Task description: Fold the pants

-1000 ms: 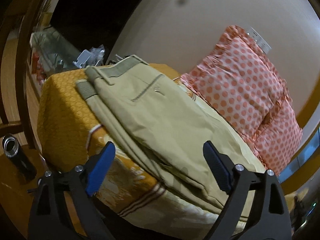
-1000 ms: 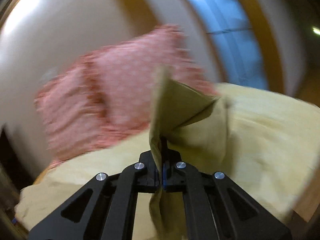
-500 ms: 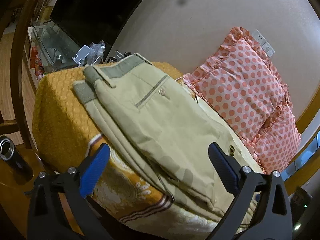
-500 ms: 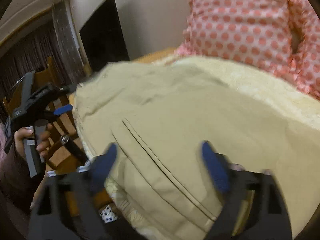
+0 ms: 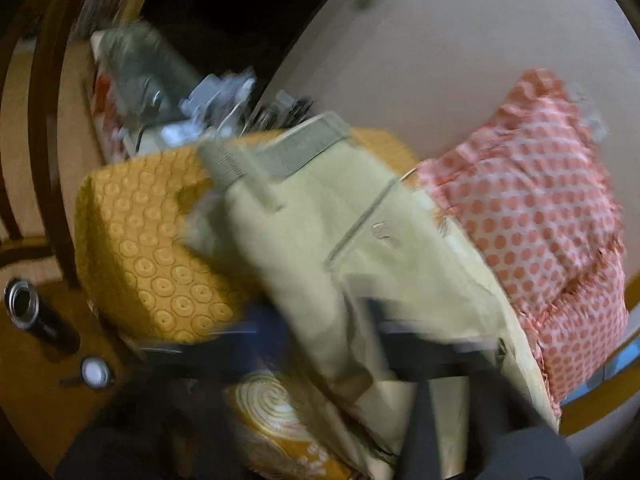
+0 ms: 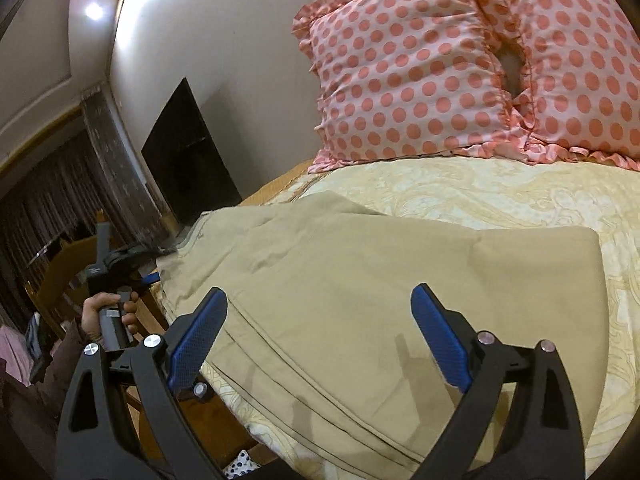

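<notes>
So the right gripper [image 6: 318, 336] let go of the leg end it was pinching 1 second ago, now wide open and empty. Pants [image 6: 360, 280] lie folded over on the bed [image 6: 500, 196]. Left gripper [image 6: 150, 276]: too blurry to tell.

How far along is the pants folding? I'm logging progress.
Done: the khaki pants lie doubled over on the bedspread, a fold edge at the right, below the polka-dot pillows. In hand: nothing; the right gripper is open above the cloth, and the left gripper sits by the waistband end, too blurred to read. Left: probably another fold.
</notes>
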